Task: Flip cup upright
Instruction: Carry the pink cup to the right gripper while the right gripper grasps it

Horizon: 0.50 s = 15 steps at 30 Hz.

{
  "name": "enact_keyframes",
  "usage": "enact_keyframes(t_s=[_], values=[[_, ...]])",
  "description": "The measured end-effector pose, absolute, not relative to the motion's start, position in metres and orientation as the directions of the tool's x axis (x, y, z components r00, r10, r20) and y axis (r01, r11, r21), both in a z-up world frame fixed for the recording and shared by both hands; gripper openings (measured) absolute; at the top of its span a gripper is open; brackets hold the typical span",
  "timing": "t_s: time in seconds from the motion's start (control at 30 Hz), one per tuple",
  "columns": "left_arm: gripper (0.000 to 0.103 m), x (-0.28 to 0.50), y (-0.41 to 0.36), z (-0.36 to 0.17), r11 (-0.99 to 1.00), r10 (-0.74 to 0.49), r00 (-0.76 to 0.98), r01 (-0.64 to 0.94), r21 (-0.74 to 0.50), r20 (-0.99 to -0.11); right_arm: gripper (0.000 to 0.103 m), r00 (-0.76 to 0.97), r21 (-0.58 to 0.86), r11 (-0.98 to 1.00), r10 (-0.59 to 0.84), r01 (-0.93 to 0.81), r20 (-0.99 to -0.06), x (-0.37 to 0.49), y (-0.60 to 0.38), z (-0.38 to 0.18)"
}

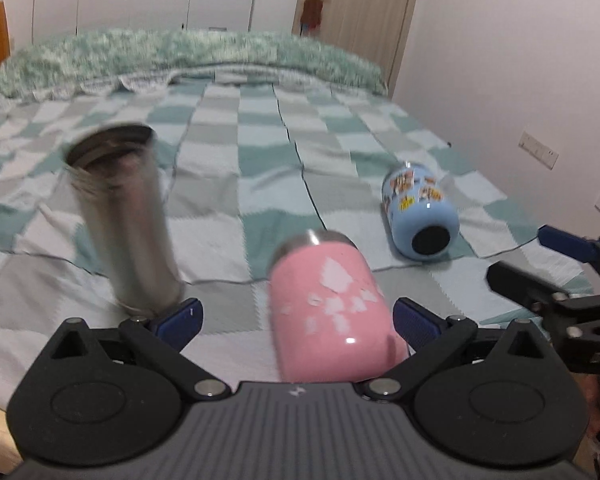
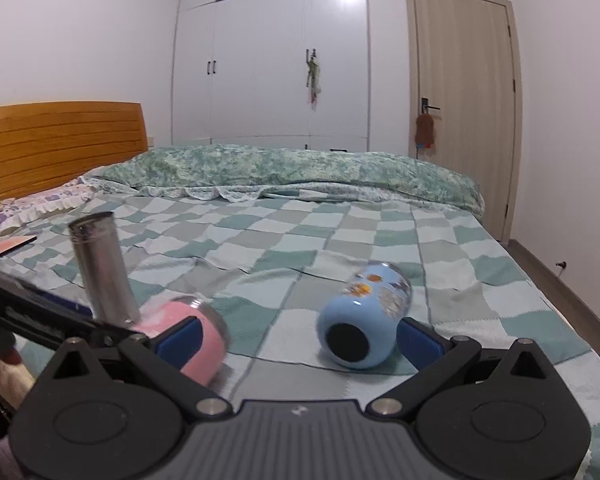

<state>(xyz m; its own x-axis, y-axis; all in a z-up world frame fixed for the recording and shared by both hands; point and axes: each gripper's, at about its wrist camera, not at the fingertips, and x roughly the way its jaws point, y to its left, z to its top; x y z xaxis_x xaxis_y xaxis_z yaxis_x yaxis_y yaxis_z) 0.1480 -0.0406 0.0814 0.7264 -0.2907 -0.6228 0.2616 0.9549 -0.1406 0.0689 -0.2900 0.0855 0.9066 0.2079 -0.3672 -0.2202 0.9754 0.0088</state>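
Observation:
A pink cup (image 1: 332, 312) lies on its side on the checked blanket, between the fingers of my open left gripper (image 1: 296, 320), base towards the camera. It also shows in the right wrist view (image 2: 204, 340), low at the left. A blue cup with stickers (image 1: 420, 212) lies on its side to the right, black base towards me. In the right wrist view the blue cup (image 2: 364, 316) lies between the fingers of my open right gripper (image 2: 296, 340), nearer the right finger. A steel cup (image 1: 124, 216) stands upright at the left, mouth up.
The bed's checked blanket (image 2: 300, 240) spreads ahead, with a rolled green quilt (image 2: 300, 168) at the far side. A wooden headboard (image 2: 60, 140) is at the left. The bed's right edge and floor (image 2: 560, 280) lie to the right.

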Motion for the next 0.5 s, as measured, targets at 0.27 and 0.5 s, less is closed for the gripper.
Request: enact_keyframes(t_s=[0.27,0.5], values=[[0.103,0.139,0.008,0.083,0.967,-0.244,0.762,0.239,-0.089,-0.599,0.103,0.831,0.062,0.951,0.295,-0.302,-0.473,0.088,-0.248,0.092],[0.103,0.140,0.044,0.076,0.979,-0.196,0.801,0.193,-0.065,-0.565,0.103,0.696,0.171,0.938,0.340,-0.302,-0.633,0.137,-0.216,0.089]])
